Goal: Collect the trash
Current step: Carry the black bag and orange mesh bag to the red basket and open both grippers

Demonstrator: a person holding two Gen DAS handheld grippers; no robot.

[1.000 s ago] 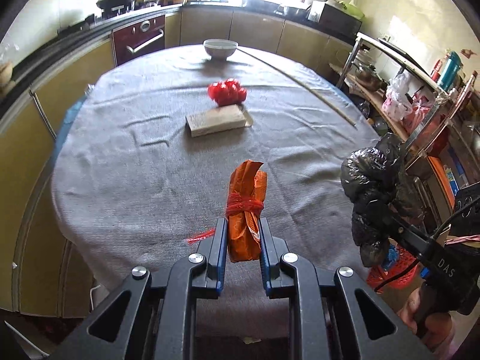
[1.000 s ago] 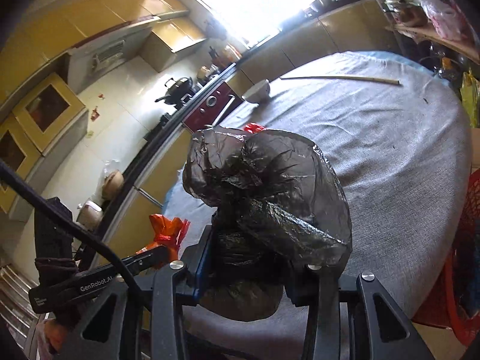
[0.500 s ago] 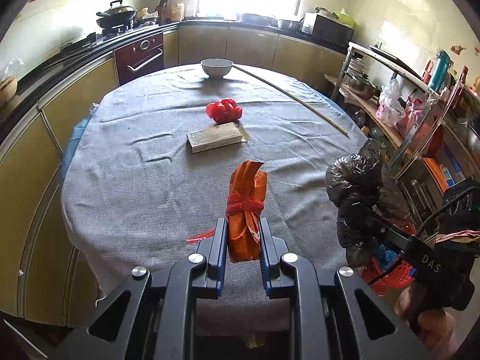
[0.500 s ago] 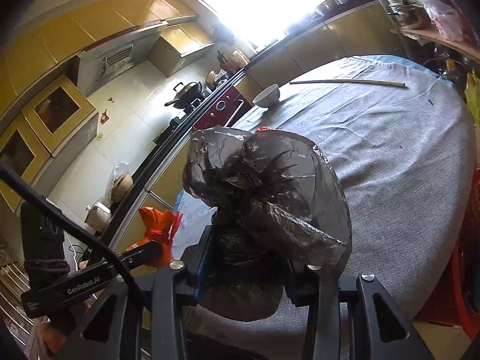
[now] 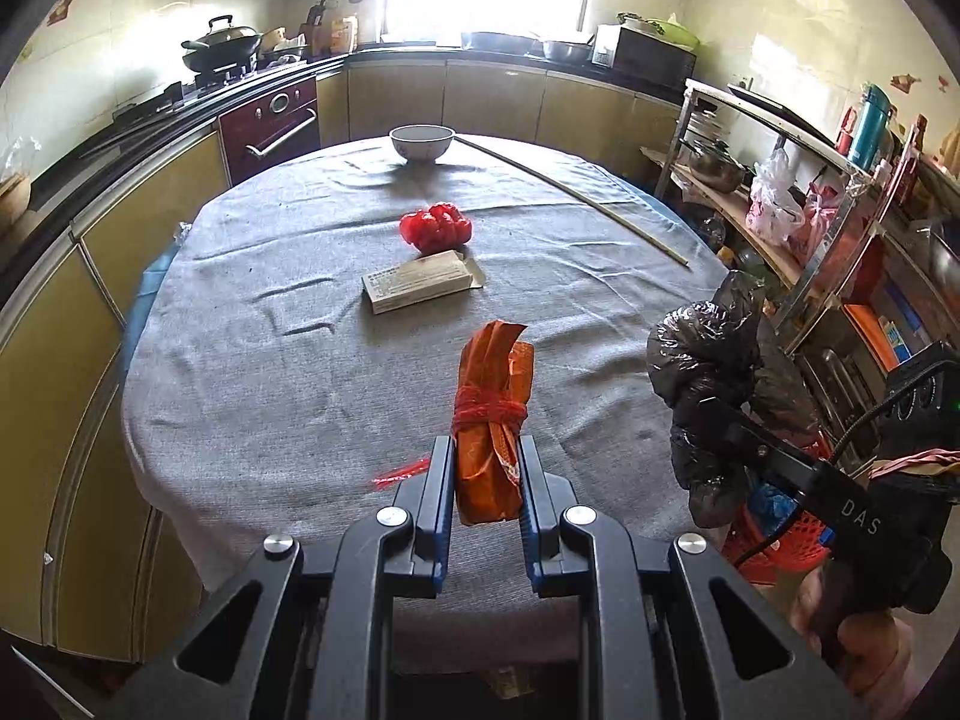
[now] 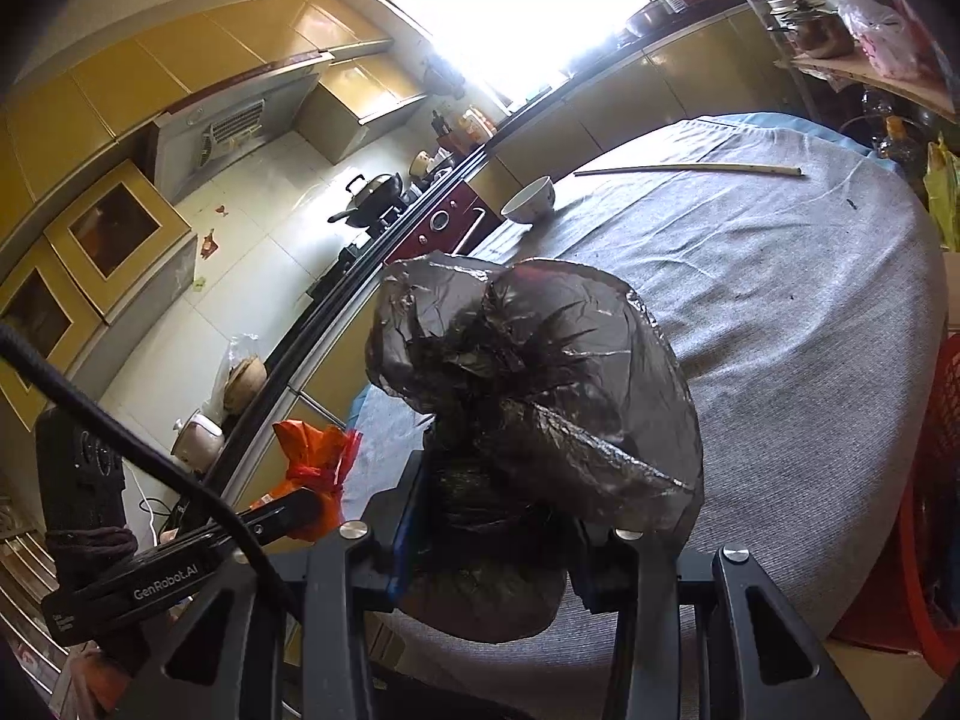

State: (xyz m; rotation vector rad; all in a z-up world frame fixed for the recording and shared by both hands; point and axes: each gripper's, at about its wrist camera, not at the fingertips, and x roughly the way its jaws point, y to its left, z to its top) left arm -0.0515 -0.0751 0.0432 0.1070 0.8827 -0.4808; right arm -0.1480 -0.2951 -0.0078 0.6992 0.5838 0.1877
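Left claw (image 5: 485, 468) is clamped on an orange wrapper bundle (image 5: 491, 420) tied with red string, held above the near edge of the grey-clothed surface (image 5: 252, 372), while my right claw (image 6: 492, 534) grips a crumpled black plastic bag (image 6: 534, 384) off that surface's right-hand edge. Ahead I see broad bare cloth between the near rim and a flat cardboard box (image 5: 417, 283), with a red crumpled bag (image 5: 436, 227) just behind it. A white bowl (image 5: 422, 143), contents hidden from me, sits at the far edge beside a long thin stick (image 5: 576, 195).
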